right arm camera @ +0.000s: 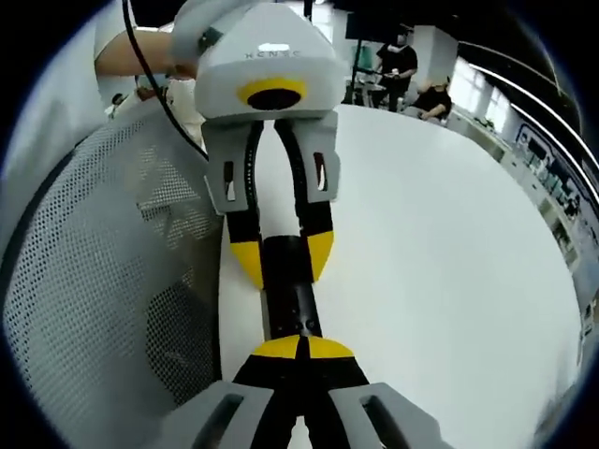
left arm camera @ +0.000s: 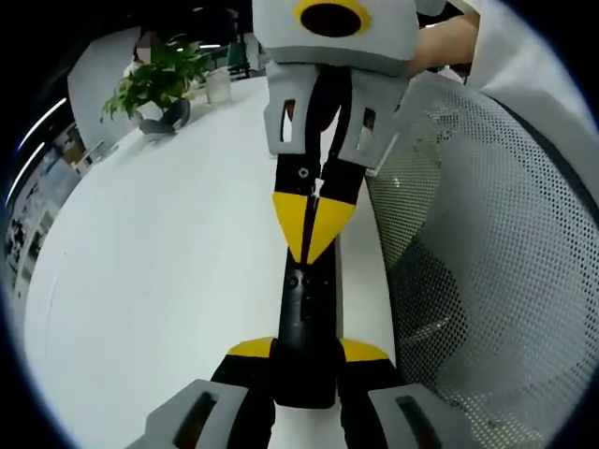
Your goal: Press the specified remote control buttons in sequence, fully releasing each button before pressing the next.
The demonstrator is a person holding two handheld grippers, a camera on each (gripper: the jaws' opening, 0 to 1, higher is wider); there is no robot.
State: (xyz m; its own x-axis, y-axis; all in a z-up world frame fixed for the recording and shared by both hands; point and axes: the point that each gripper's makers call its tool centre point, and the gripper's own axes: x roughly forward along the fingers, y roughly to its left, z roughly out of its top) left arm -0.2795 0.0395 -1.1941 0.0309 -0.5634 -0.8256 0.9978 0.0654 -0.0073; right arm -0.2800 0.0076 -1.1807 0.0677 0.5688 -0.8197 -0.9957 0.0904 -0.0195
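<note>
A slim black remote control [left arm camera: 304, 323] lies lengthwise over the white table [left arm camera: 159, 281], near its edge. My left gripper [left arm camera: 307, 351] is shut on the remote's near end, one yellow fingertip on each side. My right gripper [left arm camera: 314, 229] comes in from the top, jaws shut, its joined yellow tips resting on the remote's upper face. In the right gripper view the right gripper [right arm camera: 299, 348] is shut with its tips on the remote [right arm camera: 292, 304]. Beyond them the left gripper [right arm camera: 283, 257] clamps the far end.
A grey mesh chair back [left arm camera: 487, 262] stands close beside the table edge, also in the right gripper view [right arm camera: 103, 262]. A potted plant [left arm camera: 159, 89] and a white cup [left arm camera: 218, 86] sit at the table's far end. People [right arm camera: 412, 75] sit in the background.
</note>
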